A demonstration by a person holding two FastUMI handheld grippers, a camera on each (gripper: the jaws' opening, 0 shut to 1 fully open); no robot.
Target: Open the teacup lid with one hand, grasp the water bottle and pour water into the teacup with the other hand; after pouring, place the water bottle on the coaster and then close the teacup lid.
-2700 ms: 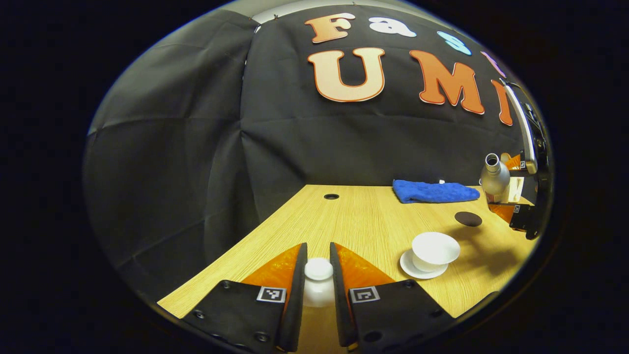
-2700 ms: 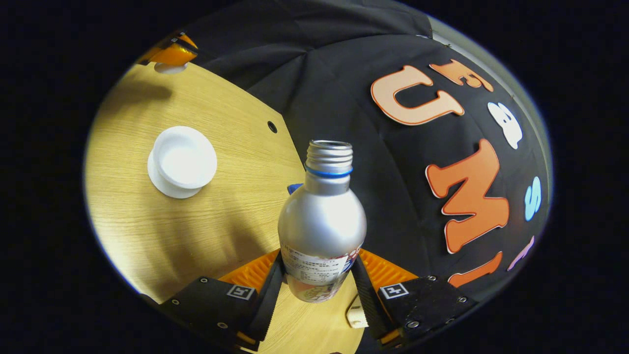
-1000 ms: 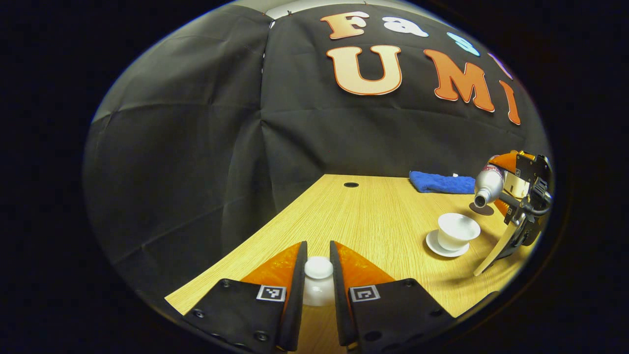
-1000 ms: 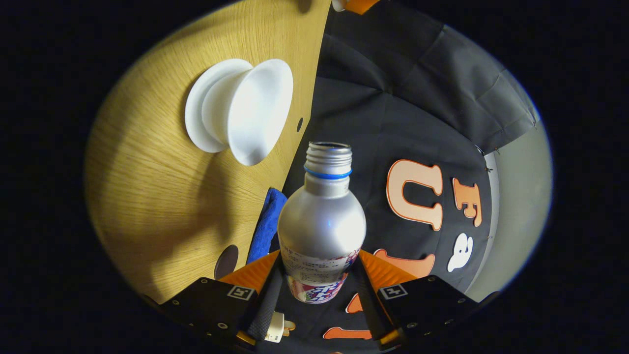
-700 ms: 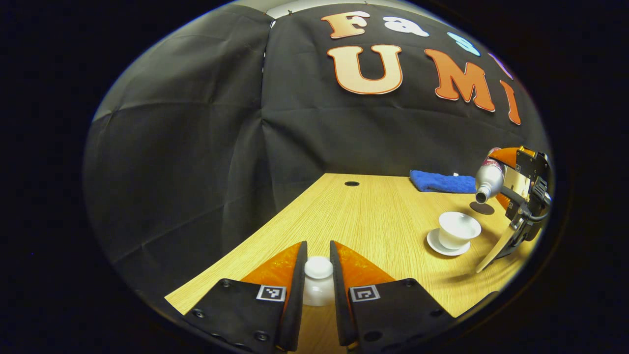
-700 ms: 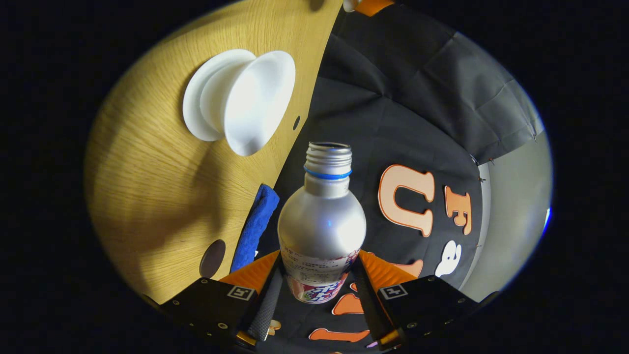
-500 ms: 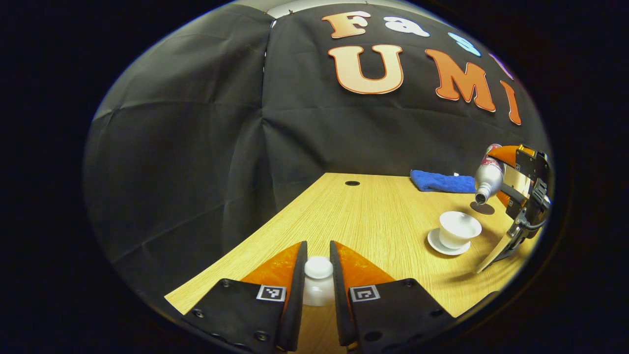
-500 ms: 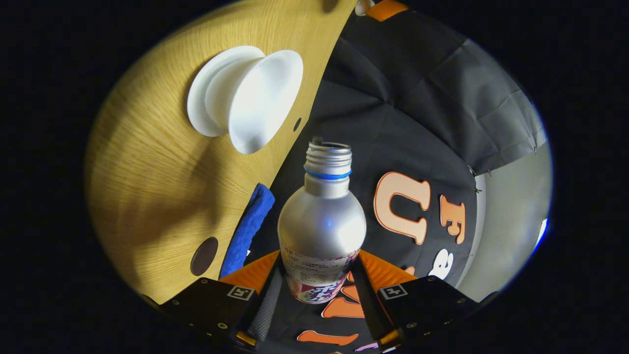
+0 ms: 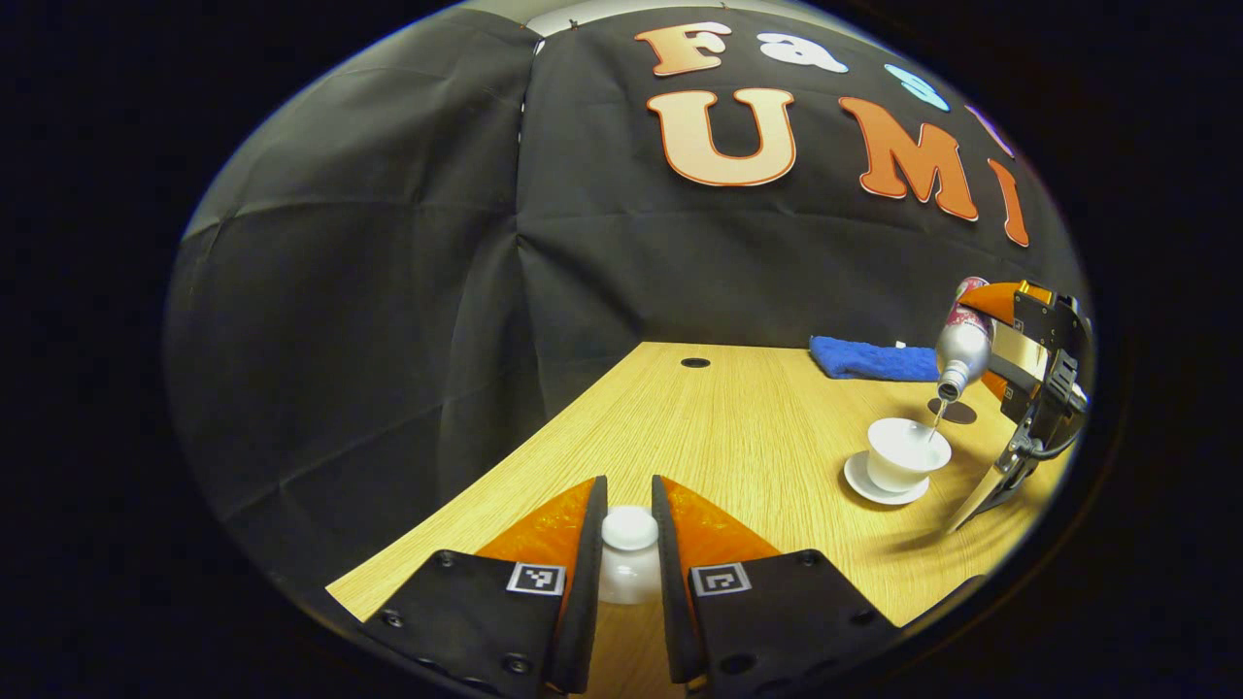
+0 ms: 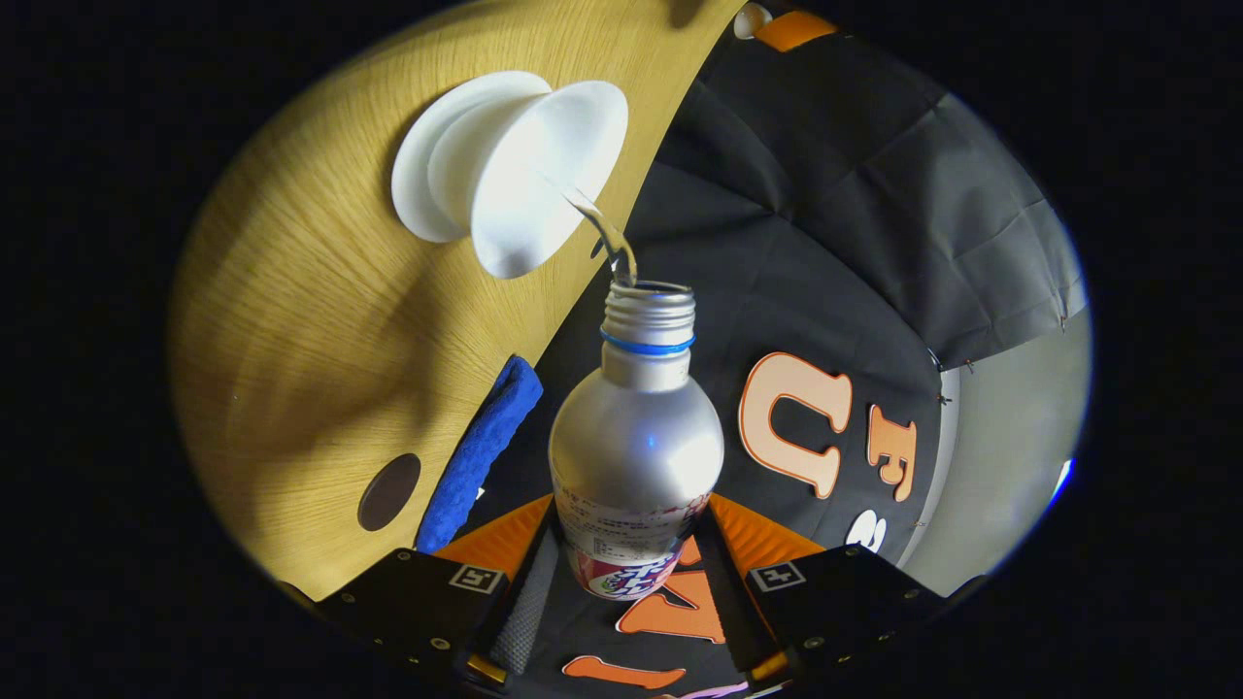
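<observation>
- Water has just begun to leave the water bottle — half a second ago its mouth was dry; now a thin stream falls into the teacup.
- So pouring is under way; the coaster, beyond the teacup beside the blue cloth, waits for the bottle.
- Right gripper: jaws clamped on the bottle's lower body, tilted above the teacup.
- Left gripper: jaws still closed on the teacup lid, well apart from the teacup, over the table.
- The bottle's label print is too small to read.
</observation>
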